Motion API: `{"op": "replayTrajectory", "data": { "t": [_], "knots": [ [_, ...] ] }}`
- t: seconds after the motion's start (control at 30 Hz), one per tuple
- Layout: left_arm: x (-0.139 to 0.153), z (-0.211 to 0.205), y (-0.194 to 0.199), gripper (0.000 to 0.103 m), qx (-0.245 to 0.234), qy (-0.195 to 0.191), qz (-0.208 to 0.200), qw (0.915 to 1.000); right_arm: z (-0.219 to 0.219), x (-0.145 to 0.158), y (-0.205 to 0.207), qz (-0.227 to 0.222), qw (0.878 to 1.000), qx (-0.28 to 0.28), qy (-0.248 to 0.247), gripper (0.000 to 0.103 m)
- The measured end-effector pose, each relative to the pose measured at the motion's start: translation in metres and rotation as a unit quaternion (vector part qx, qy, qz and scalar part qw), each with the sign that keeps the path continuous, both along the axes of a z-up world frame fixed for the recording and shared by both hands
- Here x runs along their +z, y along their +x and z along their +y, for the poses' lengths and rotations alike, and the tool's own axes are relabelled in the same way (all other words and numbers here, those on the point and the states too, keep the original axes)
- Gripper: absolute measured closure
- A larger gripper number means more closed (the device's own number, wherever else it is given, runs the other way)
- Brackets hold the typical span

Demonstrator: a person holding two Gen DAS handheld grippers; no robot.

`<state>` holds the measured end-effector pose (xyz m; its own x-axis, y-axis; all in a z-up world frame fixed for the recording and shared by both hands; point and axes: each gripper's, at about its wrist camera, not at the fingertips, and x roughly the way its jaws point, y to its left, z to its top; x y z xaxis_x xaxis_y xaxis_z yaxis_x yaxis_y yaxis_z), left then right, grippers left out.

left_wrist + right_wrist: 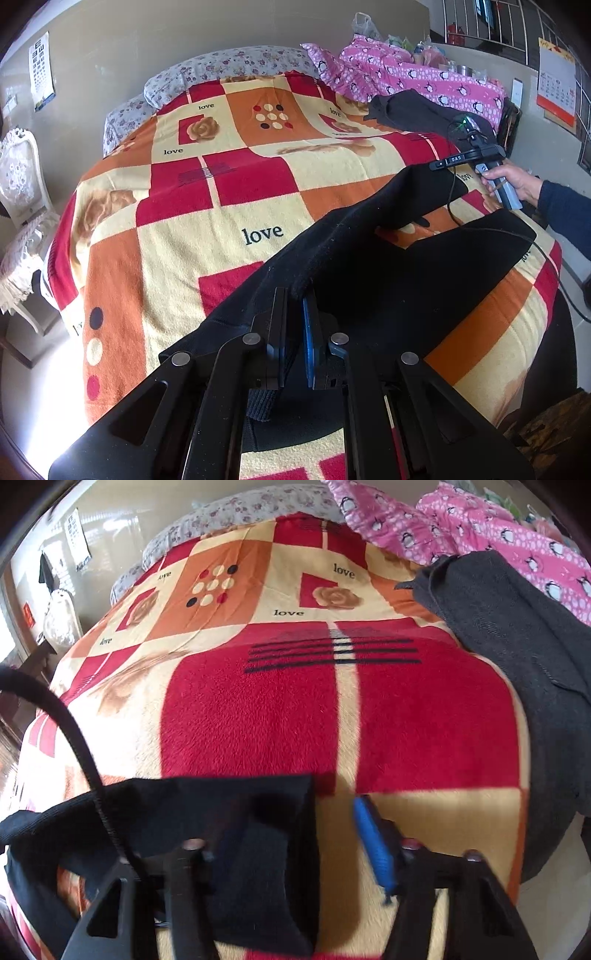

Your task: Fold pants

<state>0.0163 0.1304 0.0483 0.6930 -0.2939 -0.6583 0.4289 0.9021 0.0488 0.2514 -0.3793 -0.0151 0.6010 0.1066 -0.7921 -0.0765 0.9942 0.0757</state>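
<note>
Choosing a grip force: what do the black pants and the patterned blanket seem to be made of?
The black pants look like a soft matte knit, with fine ribbing showing near the left gripper. The blanket looks like a fuzzy fleece or plush, its short nap visible up close.

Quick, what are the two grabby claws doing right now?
Left gripper: jaws shut on the black pants.
Right gripper: jaws open, holding nothing; the pants' edge drapes over one side.

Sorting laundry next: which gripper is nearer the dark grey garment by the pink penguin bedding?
Right. The right gripper hovers just short of the dark grey garment; the left gripper sits far back, clamping the black pants.
</note>
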Motion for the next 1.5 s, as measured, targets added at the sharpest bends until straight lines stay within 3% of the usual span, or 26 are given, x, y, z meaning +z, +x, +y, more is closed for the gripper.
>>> {"op": "replayTrajectory", "data": {
  "t": [0.07, 0.1, 0.23, 0.47, 0.6, 0.77, 0.93, 1.13, 1.27, 1.37, 1.5],
  "knots": [
    [0.0, 0.0, 0.004, 0.097, 0.002, -0.004, 0.001, 1.0, 0.007, 0.002, 0.0, -0.004, 1.0, 0.009, -0.019, 0.071],
    [-0.001, 0.0, 0.006, 0.097, 0.004, -0.005, 0.002, 1.0, 0.012, 0.006, -0.002, -0.004, 0.999, 0.024, -0.021, 0.098],
    [0.001, 0.005, 0.005, 0.097, 0.009, -0.016, 0.0, 0.9998, 0.028, 0.032, -0.039, -0.037, 0.995, 0.061, -0.075, 0.098],
    [0.001, 0.019, -0.027, 0.097, 0.011, -0.04, 0.001, 0.9991, 0.013, 0.077, -0.152, -0.091, 0.992, 0.085, -0.036, 0.098],
    [-0.017, 0.032, -0.043, 0.097, 0.028, -0.051, 0.022, 0.9981, 0.004, 0.053, -0.215, -0.057, 0.993, 0.096, -0.033, 0.098],
    [-0.039, 0.044, -0.055, 0.097, 0.053, -0.069, 0.047, 0.9951, 0.003, 0.015, -0.265, -0.036, 0.994, 0.097, -0.031, 0.098],
    [-0.039, 0.043, -0.056, 0.097, 0.057, -0.072, 0.046, 0.9947, 0.01, 0.017, -0.279, -0.056, 0.994, 0.093, -0.03, 0.098],
    [-0.036, 0.041, -0.051, 0.097, 0.058, -0.071, 0.046, 0.9948, 0.004, 0.055, -0.232, -0.116, 0.991, 0.03, -0.06, 0.098],
    [-0.035, 0.042, -0.059, 0.097, 0.055, -0.063, 0.042, 0.9956, 0.019, 0.072, -0.239, -0.15, 0.982, 0.058, -0.096, 0.098],
    [-0.044, 0.043, -0.064, 0.097, 0.051, -0.059, 0.05, 0.9957, 0.026, 0.037, -0.264, -0.102, 0.98, 0.099, -0.138, 0.098],
    [-0.053, 0.043, -0.065, 0.097, 0.052, -0.057, 0.06, 0.9952, 0.011, -0.01, -0.298, -0.02, 0.989, 0.098, -0.112, 0.098]
  ]
}}
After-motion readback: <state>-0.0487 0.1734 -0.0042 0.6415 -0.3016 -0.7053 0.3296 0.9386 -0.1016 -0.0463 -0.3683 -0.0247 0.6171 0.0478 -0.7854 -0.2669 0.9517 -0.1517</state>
